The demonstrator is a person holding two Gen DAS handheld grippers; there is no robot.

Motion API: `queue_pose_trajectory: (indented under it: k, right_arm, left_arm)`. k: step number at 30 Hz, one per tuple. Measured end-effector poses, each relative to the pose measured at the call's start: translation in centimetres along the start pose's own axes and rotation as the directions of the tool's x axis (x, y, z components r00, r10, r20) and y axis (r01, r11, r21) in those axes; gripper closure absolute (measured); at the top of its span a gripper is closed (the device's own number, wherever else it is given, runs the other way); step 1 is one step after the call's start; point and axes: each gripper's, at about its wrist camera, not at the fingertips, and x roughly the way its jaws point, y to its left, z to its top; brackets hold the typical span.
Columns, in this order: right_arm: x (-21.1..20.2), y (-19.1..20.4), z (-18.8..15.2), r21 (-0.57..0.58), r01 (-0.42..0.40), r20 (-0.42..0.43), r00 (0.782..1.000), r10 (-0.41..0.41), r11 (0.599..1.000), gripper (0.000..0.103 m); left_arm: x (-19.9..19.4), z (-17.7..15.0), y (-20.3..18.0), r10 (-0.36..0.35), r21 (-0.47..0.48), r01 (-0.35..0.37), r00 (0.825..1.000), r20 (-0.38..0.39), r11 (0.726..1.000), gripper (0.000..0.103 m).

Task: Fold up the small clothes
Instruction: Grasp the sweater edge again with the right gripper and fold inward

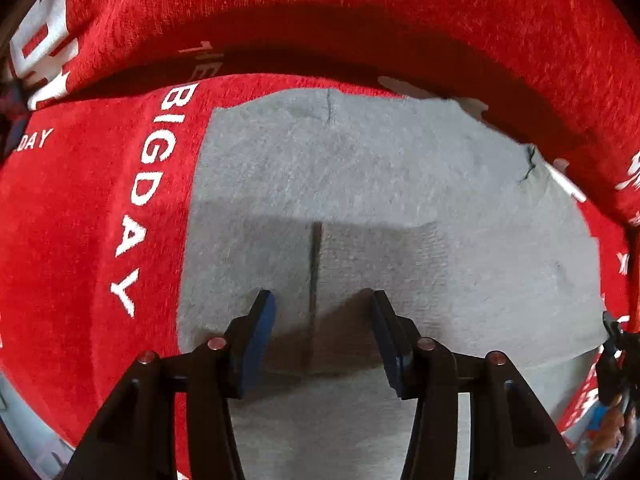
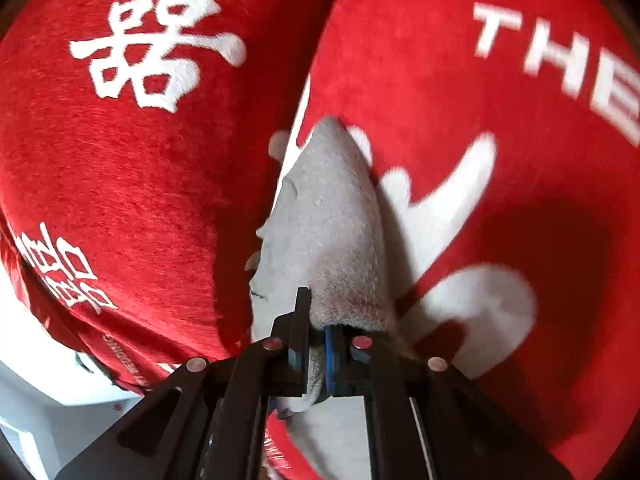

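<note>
Grey cloth [image 1: 380, 184] on a red cover [image 1: 100, 220]

Fuzzy and pale grey, it fills the frame's centre, mostly flat, one edge lifted into a peaked fold.

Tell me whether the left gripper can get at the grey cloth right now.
Probably yes. The left gripper hangs directly over the grey cloth with jaws apart, and nothing lies between its pads and the fabric. The cloth lies spread on the red blanket, so pinching a flat layer may be the only difficulty.

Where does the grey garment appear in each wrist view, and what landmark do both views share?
Left wrist: grey garment fills the centre, flat beneath open fingers.
Right wrist: it runs up the centre as a raised ridge, its near end pinched by the fingers.
Shared landmark: red cloth with white lettering.
</note>
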Motion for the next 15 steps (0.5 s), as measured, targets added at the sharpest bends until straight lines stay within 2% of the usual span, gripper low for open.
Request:
queue_pose_trajectory:
  k: [1,2,3,5,7,8,12,15]
  right_arm:
    - [0.3,-0.5,0.2,-0.007,0.022,-0.027,0.999,-0.022,1.0,0.096]
    - [0.8,-1.1,0.4,-0.024,0.106,-0.062,0.992,-0.107,0.994,0.095]
    - [0.9,-1.3,0.3,-0.039,0.138,-0.076,0.987,-0.141,0.99,0.094]
    - [0.2,-0.8,0.1,-0.063,0.142,-0.075,0.986,-0.146,0.988,0.083]
    - [-0.7,0.1,-0.3,-0.09,0.121,-0.083,0.988,-0.129,0.989,0.048]
    - [-1.0,0.5,-0.5,-0.102,0.122,-0.084,0.988,-0.131,0.987,0.045]
    - [-3.0,2.3,-0.1,-0.129,0.078,-0.07,0.994,-0.088,0.989,0.044]
    - [-3.2,3.8,2.0,-0.174,0.149,-0.002,0.988,-0.151,0.973,0.044]
  left_arm:
    - [-0.1,-0.1,-0.2,0.001,0.007,-0.001,1.0,0.003,1.0,0.051]
    - [-0.2,0.0,-0.3,0.001,0.013,-0.001,1.0,0.003,1.0,0.042]
    - [-0.5,0.0,-0.3,0.009,0.019,-0.009,1.0,0.008,1.0,0.028]
    - [-1.5,0.1,0.0,0.027,0.029,-0.029,0.998,0.05,0.999,0.024]
    - [-2.2,0.8,0.5,0.027,0.045,-0.03,0.998,0.06,0.999,0.024]
    - [-2.5,1.4,1.3,0.034,0.044,-0.037,0.997,0.062,0.998,0.024]
    - [-2.8,4.6,5.7,0.077,-0.002,-0.077,0.993,0.088,0.997,0.024]
    - [-1.7,6.7,7.5,0.092,-0.04,-0.089,0.991,0.094,0.995,0.024]
